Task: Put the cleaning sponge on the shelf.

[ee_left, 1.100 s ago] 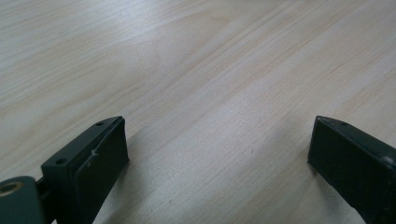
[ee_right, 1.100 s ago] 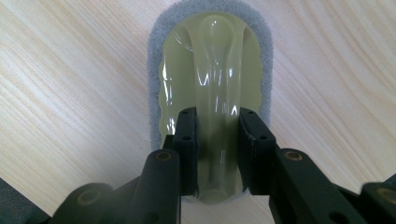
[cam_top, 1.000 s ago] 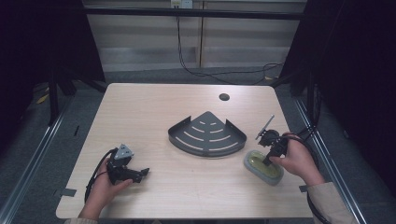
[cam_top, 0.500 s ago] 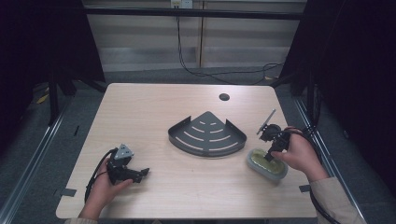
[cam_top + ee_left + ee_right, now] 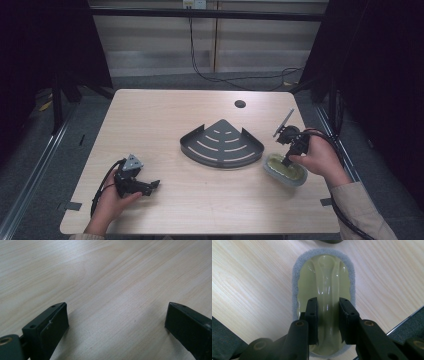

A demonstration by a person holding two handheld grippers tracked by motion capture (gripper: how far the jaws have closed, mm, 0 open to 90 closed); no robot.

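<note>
Both right gripper (image 5: 328, 315) fingers (image 5: 312, 315) clamp the scrubbing brush's (image 5: 324, 277) raised handle ridge between them.

Black two-jaw left tool (image 5: 150, 187), grey three-cornered plate, black cables, beige sleeve (image 5: 357, 207)

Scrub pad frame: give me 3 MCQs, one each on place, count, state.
1. Where does the scrub pad lie?
A. inside the rack
B. on the table, right of the rack
C. at the table's far left corner

2. How many curved slots does the corner rack have?
A. one
B. four
C. nine

3. How do the right gripper jaws stand?
A. wide open above bare wood
B. closed on the pad's raised handle
C. clamped on the rack's wall

Key: 1 B, the high view shows it on the table beside the rack. 2 B, four pale arcs show. 3 B, the right gripper view shows both jaws pressing the ridge.
</note>
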